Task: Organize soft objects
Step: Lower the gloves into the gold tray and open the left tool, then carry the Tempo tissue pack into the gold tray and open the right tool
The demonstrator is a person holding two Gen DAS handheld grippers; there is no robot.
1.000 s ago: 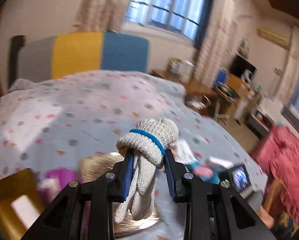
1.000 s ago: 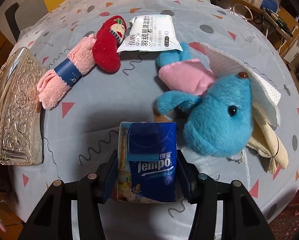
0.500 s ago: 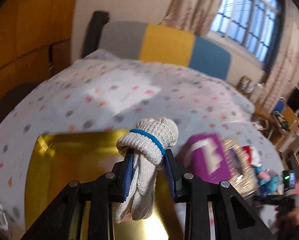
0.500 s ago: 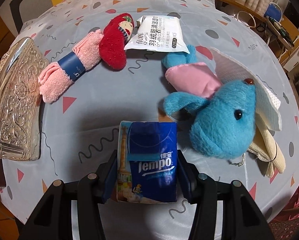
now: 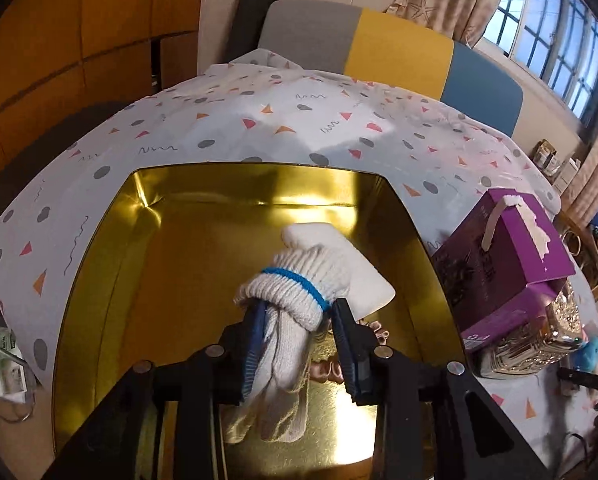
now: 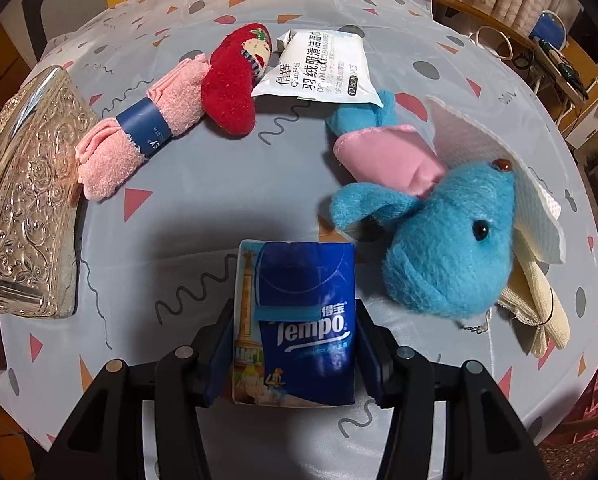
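Drop-off step: my left tongs [image 5: 299,338] are opening around the glove [image 5: 295,312] over the tin [image 5: 99,280]; right tongs [image 6: 293,354] clamp the tissues [image 6: 299,320], to go toward nine o'clock next.

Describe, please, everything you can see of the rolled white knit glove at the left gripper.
The rolled white knit glove looks like coarse cotton yarn, its cuff, edged with a blue band, folded over the bundle. The knit fingers hang down between the blue pads. It sits in the left gripper, whose jaws are opening, above the gold tin. A flat white packet lies in the tin behind it.
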